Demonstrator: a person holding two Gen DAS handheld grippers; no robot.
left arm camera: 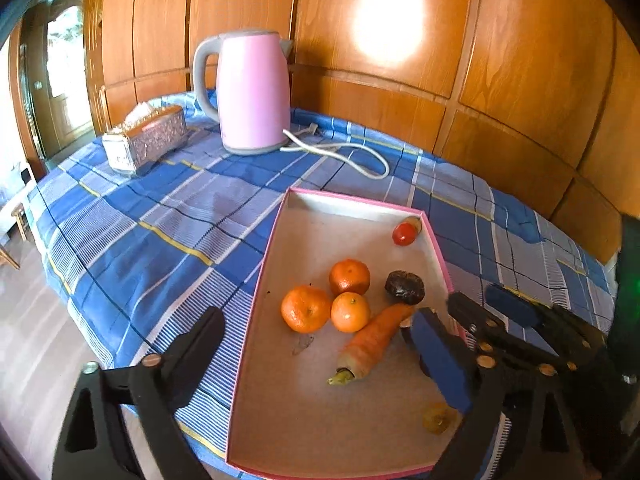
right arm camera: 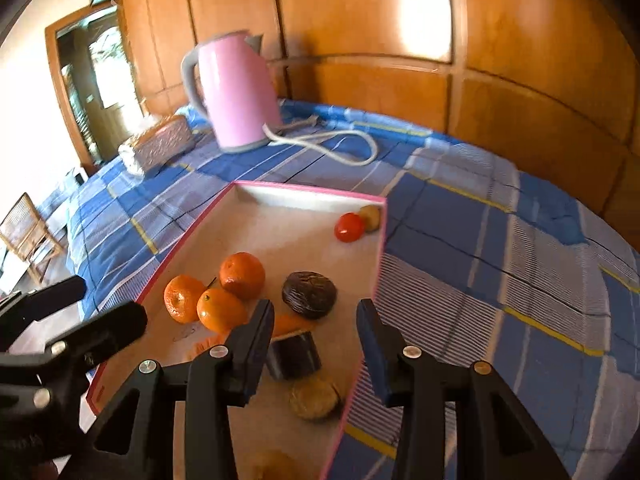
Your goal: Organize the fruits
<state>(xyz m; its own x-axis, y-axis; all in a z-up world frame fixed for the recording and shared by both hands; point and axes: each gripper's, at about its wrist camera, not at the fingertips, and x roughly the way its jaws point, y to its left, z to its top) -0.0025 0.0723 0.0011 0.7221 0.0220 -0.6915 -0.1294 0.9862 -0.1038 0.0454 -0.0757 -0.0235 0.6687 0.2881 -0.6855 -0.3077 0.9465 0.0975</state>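
A shallow pink-rimmed box [left arm camera: 260, 280] lies on the blue checked cloth. In it are three tangerines [left arm camera: 306, 309], a carrot [left arm camera: 372, 344], a dark wrinkled fruit [left arm camera: 405, 287], a red tomato [left arm camera: 404, 234] and a yellowish piece [left arm camera: 439, 418]. My left gripper [left arm camera: 320, 344] stands wide open over the box's near left part, holding nothing. Its left finger hangs outside the rim. My right gripper [right arm camera: 316, 320] is open above a dark cylindrical piece [right arm camera: 294, 354] and a brown round fruit [right arm camera: 314, 398], its pads clear of both. The same tangerines [right arm camera: 222, 308] and dark fruit [right arm camera: 309, 294] lie just beyond it.
A pink kettle [left arm camera: 254, 92] with a white cord [left arm camera: 340, 152] stands at the back of the table. A patterned tissue box [left arm camera: 146, 142] lies to its left. Wooden wall panels [left arm camera: 520, 80] close off the far side. The table's edge drops to the floor at the left.
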